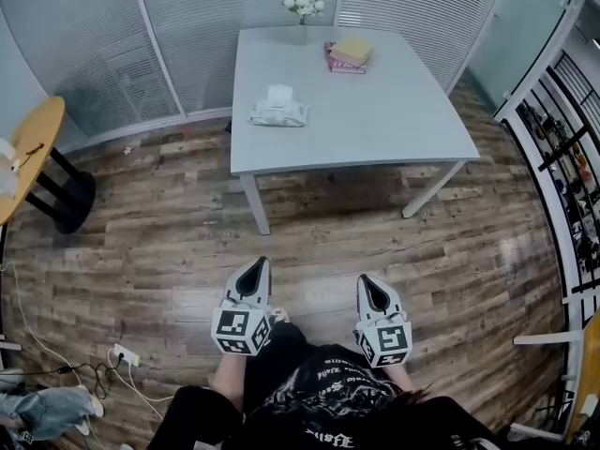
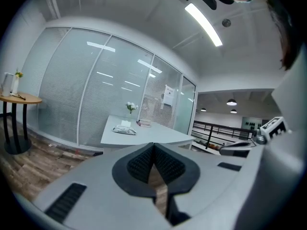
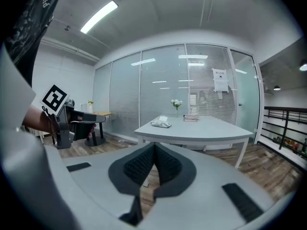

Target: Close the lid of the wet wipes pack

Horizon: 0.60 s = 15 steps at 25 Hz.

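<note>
On table (image 1: 375,111): wet wipes pack (image 1: 278,113), lid (image 1: 279,93) up, print unreadable.

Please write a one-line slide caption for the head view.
Left tool and right tool, both shut and empty, point toward the table bearing the wet wipes pack.

No text is legible: shirt lettering (image 1: 328,436) and the posted notice (image 3: 219,79) are too blurred.
</note>
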Available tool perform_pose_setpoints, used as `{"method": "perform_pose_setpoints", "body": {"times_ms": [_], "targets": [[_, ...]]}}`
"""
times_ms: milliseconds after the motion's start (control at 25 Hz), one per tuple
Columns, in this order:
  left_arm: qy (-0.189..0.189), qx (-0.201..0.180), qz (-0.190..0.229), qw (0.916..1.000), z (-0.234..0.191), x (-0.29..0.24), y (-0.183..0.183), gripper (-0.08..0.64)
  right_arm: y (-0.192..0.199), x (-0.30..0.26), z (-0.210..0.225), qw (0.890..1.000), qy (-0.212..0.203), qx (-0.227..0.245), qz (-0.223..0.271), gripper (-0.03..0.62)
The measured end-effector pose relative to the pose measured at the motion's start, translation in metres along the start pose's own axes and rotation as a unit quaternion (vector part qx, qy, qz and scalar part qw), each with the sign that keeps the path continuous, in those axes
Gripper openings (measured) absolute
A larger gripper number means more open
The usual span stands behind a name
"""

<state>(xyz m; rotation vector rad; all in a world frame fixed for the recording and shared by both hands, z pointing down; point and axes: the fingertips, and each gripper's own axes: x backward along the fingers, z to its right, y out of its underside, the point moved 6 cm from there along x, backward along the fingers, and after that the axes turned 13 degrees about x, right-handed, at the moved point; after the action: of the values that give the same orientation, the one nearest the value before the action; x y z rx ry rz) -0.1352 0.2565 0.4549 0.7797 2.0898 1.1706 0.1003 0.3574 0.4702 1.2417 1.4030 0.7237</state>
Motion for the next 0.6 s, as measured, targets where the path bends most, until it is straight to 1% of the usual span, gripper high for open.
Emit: {"method": "perform_pose_setpoints", "body": {"times_ms": [120,240,440,600], "targets": [[0.016,0.000,-0.002,0.9999,-0.023,-0.016,-0.016,0.008,-0.011,-0.025,-0.008,1.000,0.009,0.004,-0.004,-0.002],[0.021,-0.005,-0.007,0.9997,-0.039,-0.028,-0.025,0.008,-0.020,-0.044,-0.018,1.000,0.011,0.006,-0.005,-0.002],[0.026,-0.013,-0.016,0.9995,-0.050,-0.039,-0.032,0.008,-0.026,-0.066,-0.032,1.000,-0.011,0.014,-0.019,-0.002],[0.015,-0.012,-0.016,0.9997,-0.059,-0.045,-0.038,0.008,-0.032,-0.086,-0.028,0.999,-0.026,0.010,-0.015,-0.002]]}}
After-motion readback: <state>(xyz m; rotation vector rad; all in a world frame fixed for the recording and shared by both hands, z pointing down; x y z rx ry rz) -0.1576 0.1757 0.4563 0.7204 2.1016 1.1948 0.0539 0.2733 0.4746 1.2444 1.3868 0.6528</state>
